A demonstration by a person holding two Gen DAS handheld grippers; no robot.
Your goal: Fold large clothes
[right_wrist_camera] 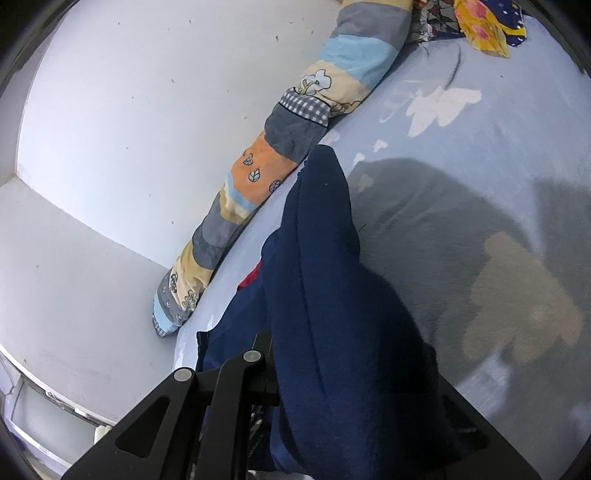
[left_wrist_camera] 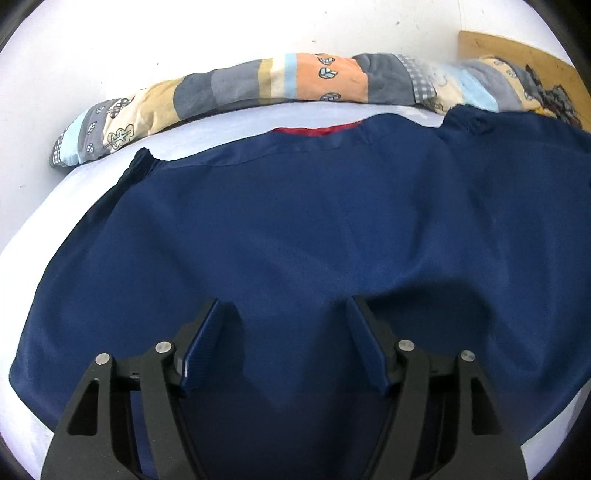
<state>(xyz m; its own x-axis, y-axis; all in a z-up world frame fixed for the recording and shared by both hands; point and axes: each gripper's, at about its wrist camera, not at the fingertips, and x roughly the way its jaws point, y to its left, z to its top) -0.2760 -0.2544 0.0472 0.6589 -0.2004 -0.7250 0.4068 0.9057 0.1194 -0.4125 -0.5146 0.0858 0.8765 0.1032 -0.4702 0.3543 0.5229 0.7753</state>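
A large navy garment lies spread flat on the pale blue bed sheet, with a strip of red lining showing at its far edge. My left gripper hovers just over the garment's near part; its jaws stand open and hold nothing. In the right wrist view, a long fold of the navy garment rises from the sheet and drapes over my right gripper. That gripper is shut on the cloth, which hides its fingertips.
A rolled patchwork quilt lies along the white wall at the bed's far side. A wooden headboard and a heap of coloured clothes are at the bed's end. The sheet to the right shows bare.
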